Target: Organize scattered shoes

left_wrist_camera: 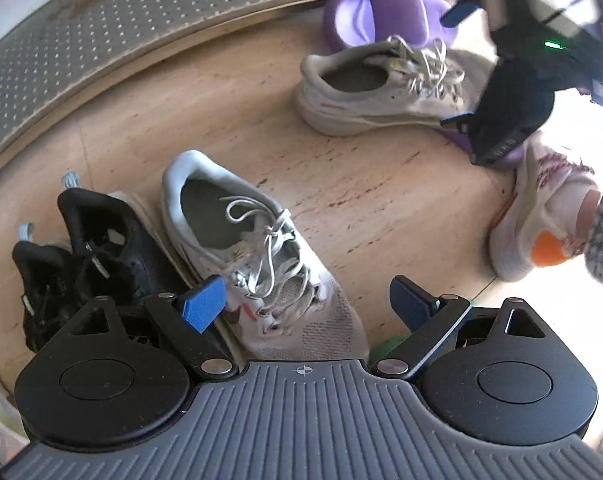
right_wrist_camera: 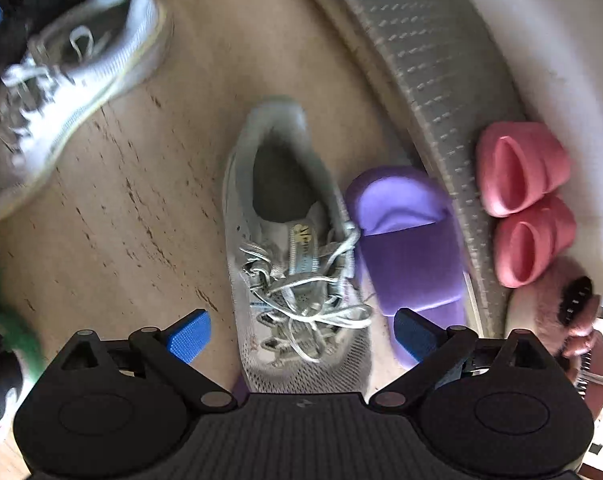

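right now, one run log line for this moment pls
left gripper: open above grey sneaker | right gripper: open above second grey sneaker | purple slide beside it | nothing held

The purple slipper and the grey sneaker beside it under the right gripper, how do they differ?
The purple slipper is an open-toed slide with one smooth band and no laces; the grey sneaker is a closed mesh shoe with tangled pale laces. The slipper lies nearer the perforated mat, the sneaker farther out on the floor. Both lie side by side, pointing the same way.

Both wrist views look steeply down, close over floor; shared: grey sneaker, purple slipper.
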The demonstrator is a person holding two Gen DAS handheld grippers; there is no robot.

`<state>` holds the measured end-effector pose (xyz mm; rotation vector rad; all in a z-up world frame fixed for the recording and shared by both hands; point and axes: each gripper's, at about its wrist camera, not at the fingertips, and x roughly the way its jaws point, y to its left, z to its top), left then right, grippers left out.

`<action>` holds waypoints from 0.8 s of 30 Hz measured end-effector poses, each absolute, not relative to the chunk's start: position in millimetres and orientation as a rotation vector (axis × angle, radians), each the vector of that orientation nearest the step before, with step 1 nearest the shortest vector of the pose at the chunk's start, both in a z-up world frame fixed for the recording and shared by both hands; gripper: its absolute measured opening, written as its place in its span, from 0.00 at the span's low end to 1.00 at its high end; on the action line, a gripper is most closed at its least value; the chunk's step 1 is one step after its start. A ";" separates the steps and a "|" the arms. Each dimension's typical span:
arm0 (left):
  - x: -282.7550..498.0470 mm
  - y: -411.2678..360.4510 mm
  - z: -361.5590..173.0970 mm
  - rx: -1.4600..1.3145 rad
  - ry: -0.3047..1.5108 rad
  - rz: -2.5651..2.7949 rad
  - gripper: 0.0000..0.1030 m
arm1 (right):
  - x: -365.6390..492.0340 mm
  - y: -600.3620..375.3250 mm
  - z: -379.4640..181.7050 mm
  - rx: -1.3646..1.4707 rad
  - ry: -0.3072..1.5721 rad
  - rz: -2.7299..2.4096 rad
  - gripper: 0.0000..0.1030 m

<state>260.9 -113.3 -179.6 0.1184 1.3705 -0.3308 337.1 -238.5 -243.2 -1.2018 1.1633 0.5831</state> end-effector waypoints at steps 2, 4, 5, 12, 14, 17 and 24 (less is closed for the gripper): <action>262.1 -110.0 -184.6 0.113 1.386 -0.312 0.90 | 337.6 -233.6 -261.5 -1.250 1.158 0.602 0.96; 262.7 -105.2 -187.1 0.112 1.393 -0.298 0.90 | 333.9 -227.7 -275.6 -1.341 1.115 0.611 0.97; 262.5 -102.6 -187.6 0.116 1.394 -0.294 0.90 | 332.9 -224.1 -285.2 -1.406 1.077 0.609 0.97; 264.1 -83.4 -184.2 0.120 1.391 -0.264 0.90 | 341.9 -203.7 -303.3 -1.409 1.174 0.527 0.71; 264.2 -72.6 -179.3 0.106 1.382 -0.234 0.90 | 348.5 -196.1 -287.9 -1.252 1.246 0.468 0.69; 262.0 -55.3 -173.2 0.060 1.370 -0.175 0.90 | 366.7 -195.6 -244.4 -0.729 1.395 0.338 0.69; 242.3 -23.6 -159.8 0.012 1.355 -0.125 0.90 | 333.9 -184.9 -219.6 -0.280 1.474 0.229 0.87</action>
